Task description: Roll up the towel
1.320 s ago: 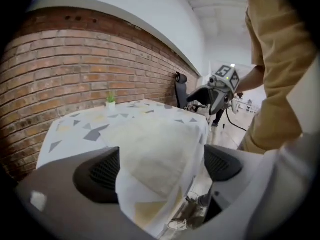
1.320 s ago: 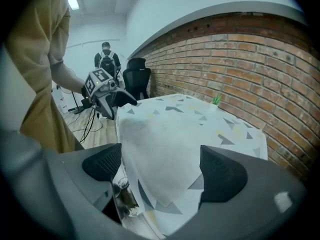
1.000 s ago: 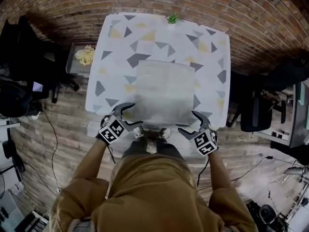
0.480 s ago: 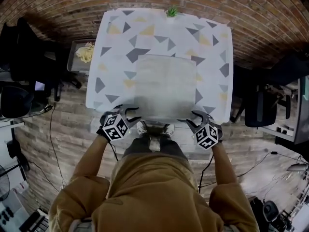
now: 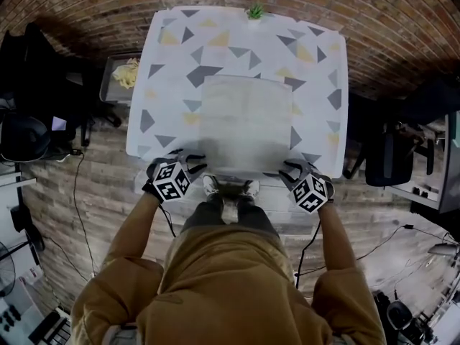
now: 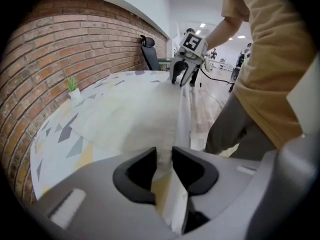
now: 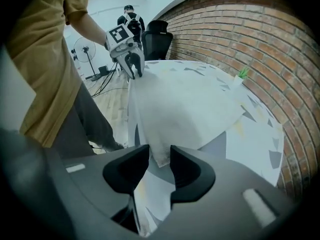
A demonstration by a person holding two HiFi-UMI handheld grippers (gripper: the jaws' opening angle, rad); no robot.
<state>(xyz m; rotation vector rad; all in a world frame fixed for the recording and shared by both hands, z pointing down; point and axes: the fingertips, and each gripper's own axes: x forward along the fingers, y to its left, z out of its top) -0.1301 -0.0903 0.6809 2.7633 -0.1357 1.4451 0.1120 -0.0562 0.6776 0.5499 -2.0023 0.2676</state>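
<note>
Left gripper [image 5: 192,165] and right gripper [image 5: 289,169], which you hold angled steeply down on outstretched arms, are closing onto the near corners of the towel [image 5: 244,124] at the edge of the table [image 5: 316,70].

One towel [image 5: 246,124], one left gripper [image 5: 195,164], one right gripper [image 5: 290,169], one table [image 5: 320,63], one plant [image 5: 255,11]

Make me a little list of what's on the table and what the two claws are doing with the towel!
Tablecloth: white with grey and yellow triangles
Towel: pale, spread flat in the middle, not rolled yet
Left claw: jaws closing, with the towel's near left corner between them
Right claw: jaws closing, with the towel's near right corner between them
Small plant: green, at the far edge of the tablecloth
</note>
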